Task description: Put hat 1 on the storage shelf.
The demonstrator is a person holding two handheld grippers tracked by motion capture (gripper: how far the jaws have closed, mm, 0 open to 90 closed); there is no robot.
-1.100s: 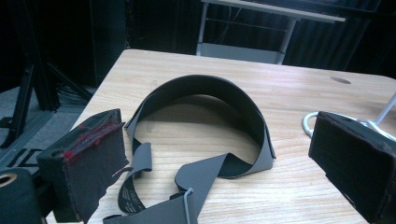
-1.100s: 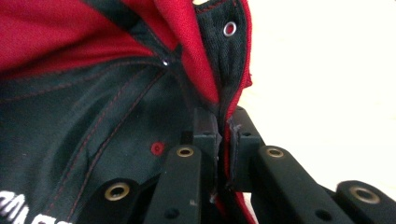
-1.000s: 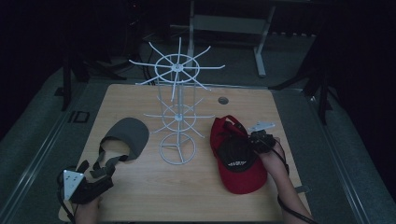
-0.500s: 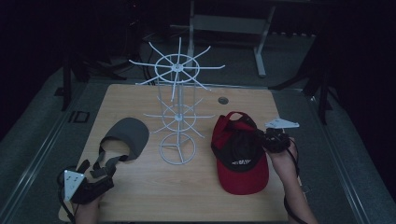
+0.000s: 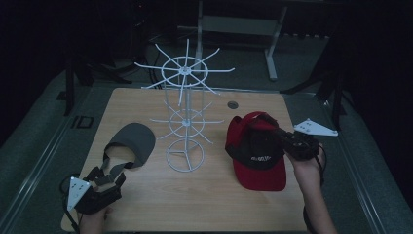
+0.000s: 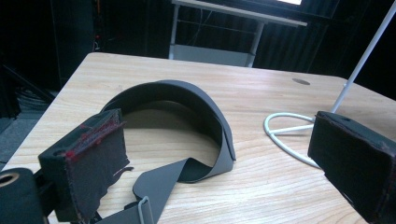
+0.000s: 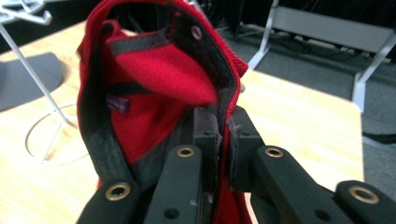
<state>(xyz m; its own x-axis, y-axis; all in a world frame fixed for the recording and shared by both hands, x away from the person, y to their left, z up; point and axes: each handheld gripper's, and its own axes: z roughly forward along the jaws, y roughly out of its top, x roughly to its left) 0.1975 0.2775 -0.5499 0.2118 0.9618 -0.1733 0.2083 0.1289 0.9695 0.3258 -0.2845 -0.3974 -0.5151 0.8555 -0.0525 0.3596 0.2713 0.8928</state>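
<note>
as the right gripper (image 5: 280, 132), clamped on the red cap (image 5: 255, 153) at right of frame, had lifted it, hanging on the white rack (image 5: 185, 114) looked next, while the left gripper (image 5: 104, 173) gaped.

Our rig: two black hand-held grippers. Left gripper (image 5: 104, 181) has blocky black fingers (image 6: 86, 161) with worn pads showing red fraying, plus a pale three-cornered plate. Right gripper (image 5: 285, 139) has black linkage arms with brass-ringed rivets, the same pale plate, and a trailing black cable. Our forearms are bare, no sleeves.
</note>
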